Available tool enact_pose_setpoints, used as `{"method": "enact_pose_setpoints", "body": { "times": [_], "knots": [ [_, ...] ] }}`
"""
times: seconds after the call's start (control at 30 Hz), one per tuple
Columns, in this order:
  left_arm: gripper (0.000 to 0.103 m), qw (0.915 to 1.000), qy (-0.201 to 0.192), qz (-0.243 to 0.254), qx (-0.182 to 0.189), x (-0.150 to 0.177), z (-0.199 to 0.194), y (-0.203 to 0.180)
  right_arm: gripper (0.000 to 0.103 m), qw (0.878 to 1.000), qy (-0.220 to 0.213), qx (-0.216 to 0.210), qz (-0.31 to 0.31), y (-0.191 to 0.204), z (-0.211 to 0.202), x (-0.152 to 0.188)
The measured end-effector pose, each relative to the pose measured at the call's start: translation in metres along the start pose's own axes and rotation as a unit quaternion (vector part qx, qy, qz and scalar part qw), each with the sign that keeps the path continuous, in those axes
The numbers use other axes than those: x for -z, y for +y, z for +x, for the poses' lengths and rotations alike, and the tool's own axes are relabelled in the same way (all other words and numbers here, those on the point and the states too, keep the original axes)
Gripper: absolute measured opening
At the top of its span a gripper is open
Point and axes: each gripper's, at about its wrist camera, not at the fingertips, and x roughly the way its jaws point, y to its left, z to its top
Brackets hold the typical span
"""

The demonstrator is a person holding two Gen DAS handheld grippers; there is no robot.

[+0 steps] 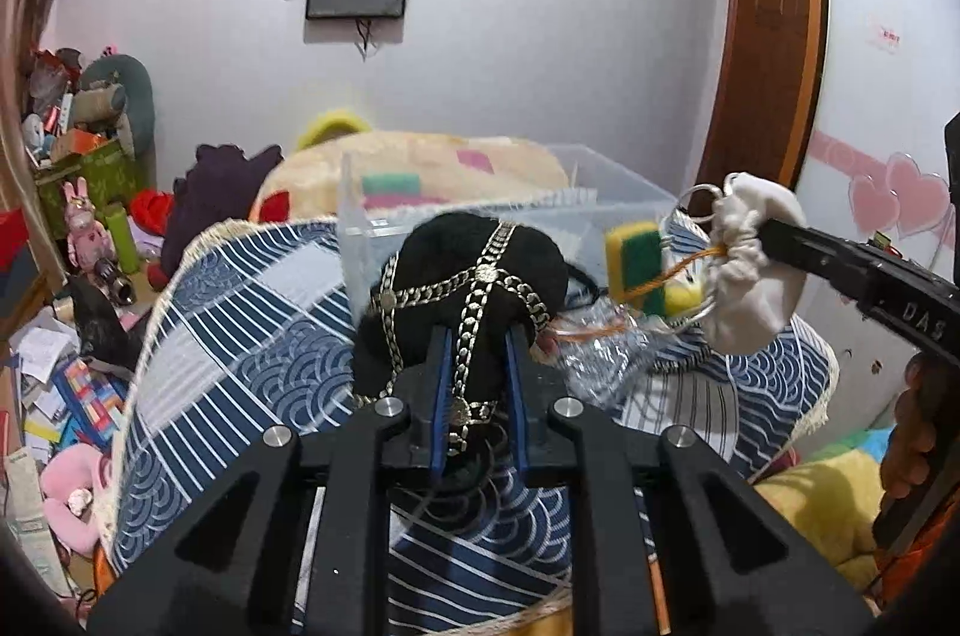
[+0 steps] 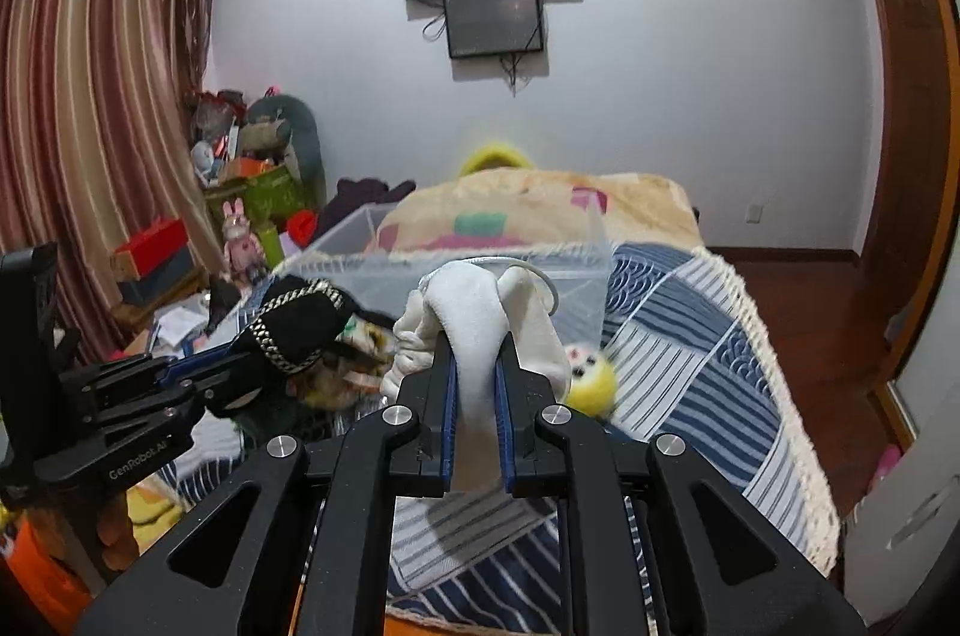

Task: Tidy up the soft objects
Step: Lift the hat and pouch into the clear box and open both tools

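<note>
Black chain-trimmed pouch [image 1: 468, 294] sits clamped in the left hand-held gripper [image 1: 477, 354] before the clear plastic bin [image 1: 480, 216]; the right hand-held gripper [image 2: 477, 366] pinches a white drawstring bag [image 2: 480, 318], apparently above the bed [image 2: 690, 336].

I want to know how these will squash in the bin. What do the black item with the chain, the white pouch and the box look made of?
The black fuzzy item with silver chain: looks like plush or knit, matte, crossed by shiny metal-look links. The white drawstring pouch: soft matte cloth, gathered and creased. The clear box: probably rigid plastic, see-through with glossy edges.
</note>
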Motion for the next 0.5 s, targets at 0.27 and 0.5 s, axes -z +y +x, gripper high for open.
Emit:
{"method": "enact_pose_setpoints", "body": {
  "times": [0.27,0.5],
  "knots": [
    [0.015,0.9995,-0.030,0.011,0.003,-0.025,-0.013,0.004,0.010,0.999,-0.031,0.013,-0.011,0.001,-0.008,-0.022],
    [0.015,0.9980,-0.059,0.010,0.019,-0.052,-0.025,0.008,0.010,0.999,-0.049,0.014,-0.014,0.002,-0.005,-0.042]
  ]
}}
